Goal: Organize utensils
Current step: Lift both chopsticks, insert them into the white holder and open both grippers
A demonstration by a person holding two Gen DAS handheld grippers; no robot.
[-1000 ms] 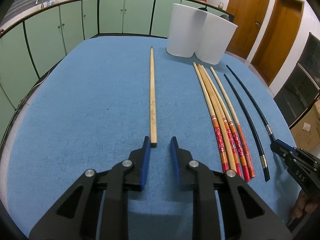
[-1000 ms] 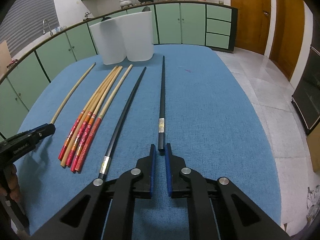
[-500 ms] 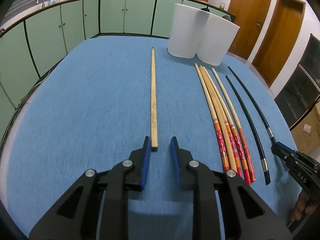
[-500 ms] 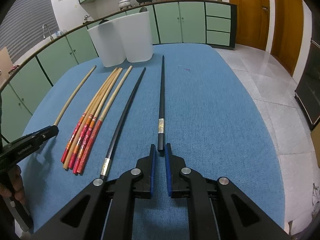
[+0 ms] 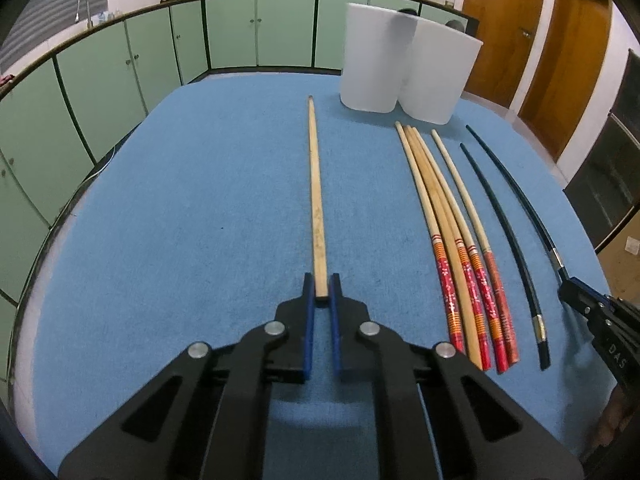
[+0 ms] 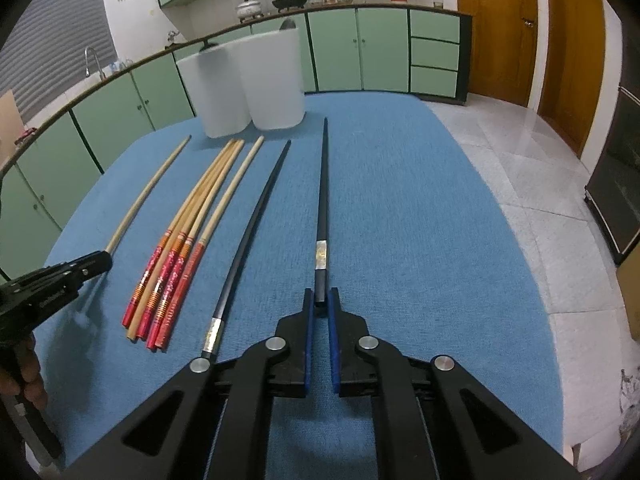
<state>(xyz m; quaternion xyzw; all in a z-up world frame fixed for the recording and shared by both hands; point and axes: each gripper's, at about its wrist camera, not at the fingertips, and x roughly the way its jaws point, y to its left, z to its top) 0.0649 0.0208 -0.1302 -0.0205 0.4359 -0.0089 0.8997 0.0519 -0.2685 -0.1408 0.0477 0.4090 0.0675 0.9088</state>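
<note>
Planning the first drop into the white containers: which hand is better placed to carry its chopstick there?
Roughly even. The left tool is shut on the plain wooden chopstick, the right tool on the black chopstick; both point toward the white containers.

A wide stretch of bare blue table (image 5: 180, 220) is lying open to the left of the plain wooden chopstick (image 5: 316, 200), with nothing standing on it out to the edge. Between that chopstick and the bundle of red-ended chopsticks (image 5: 460, 248) an open lane is running toward the two white tubs (image 5: 404, 68), which are blocking the far end, standing side by side and touching. The two black chopsticks (image 6: 276, 216) are lying close together, leaving only narrow gaps. Right of them, in the right wrist view, the table (image 6: 432, 220) is lying bare to its edge
</note>
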